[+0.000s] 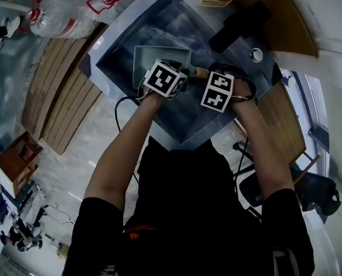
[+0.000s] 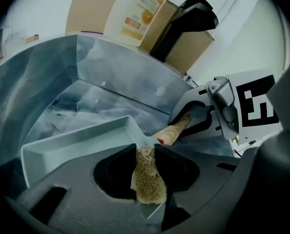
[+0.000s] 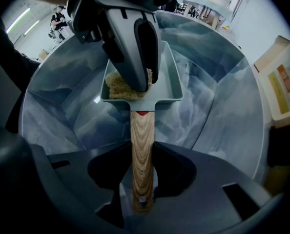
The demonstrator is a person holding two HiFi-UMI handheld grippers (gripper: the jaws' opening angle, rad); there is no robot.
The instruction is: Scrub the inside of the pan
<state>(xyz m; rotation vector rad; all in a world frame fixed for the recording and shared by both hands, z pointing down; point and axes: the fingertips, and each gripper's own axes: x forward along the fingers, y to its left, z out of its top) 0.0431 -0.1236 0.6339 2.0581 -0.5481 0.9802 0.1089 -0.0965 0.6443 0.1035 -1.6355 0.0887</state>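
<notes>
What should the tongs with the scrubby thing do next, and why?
Probably rub back and forth along the bottom of the pan. The left tongs are shut on the scrubber, which sits inside the pan near the handle end. The right tongs grip the wooden handle, so the pan looks held ready for scrubbing.

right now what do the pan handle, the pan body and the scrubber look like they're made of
Pan handle: wood, pale with dark grain streaks, smooth finish.
Pan body: probably coated metal, matte grey-green, with thin straight walls.
Scrubber: coarse tan fibre, loose and tangled, perhaps plant fibre or loofah.
</notes>
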